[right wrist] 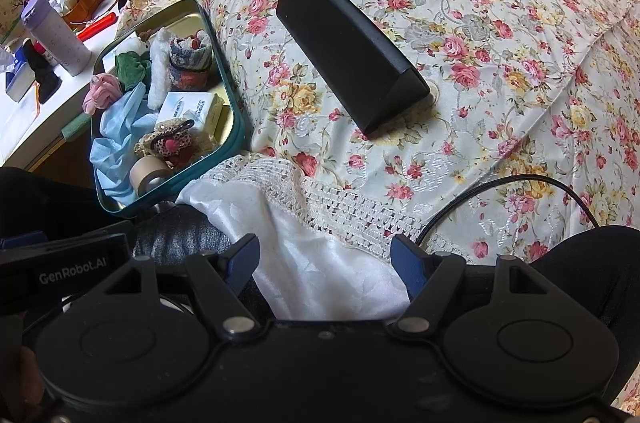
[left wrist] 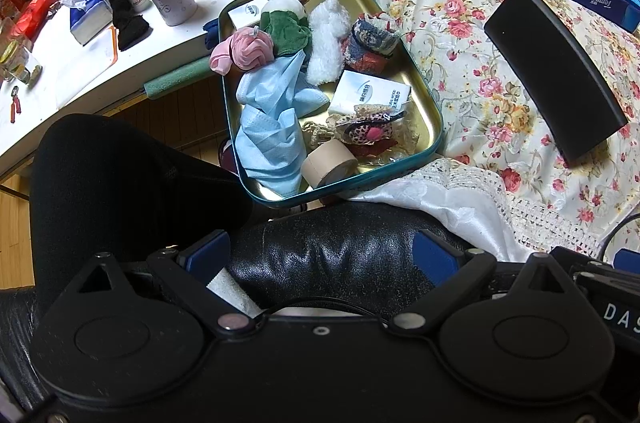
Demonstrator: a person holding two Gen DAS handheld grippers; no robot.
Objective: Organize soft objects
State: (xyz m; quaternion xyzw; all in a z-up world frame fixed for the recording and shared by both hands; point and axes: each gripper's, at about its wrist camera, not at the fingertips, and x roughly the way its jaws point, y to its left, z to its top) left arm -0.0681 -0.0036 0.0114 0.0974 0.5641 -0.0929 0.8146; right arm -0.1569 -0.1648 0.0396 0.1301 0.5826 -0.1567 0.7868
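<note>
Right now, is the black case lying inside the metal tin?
No, the black case lies on the flowered bedspread, apart from the metal tin that holds the soft things.

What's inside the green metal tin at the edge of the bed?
In the tin: a crumpled blue mask, pink cloth ball, green cloth, white fluffy piece, rolled sock, tissue packs, a leopard-print lace item and a tape roll. Anything beneath them is covered.
</note>
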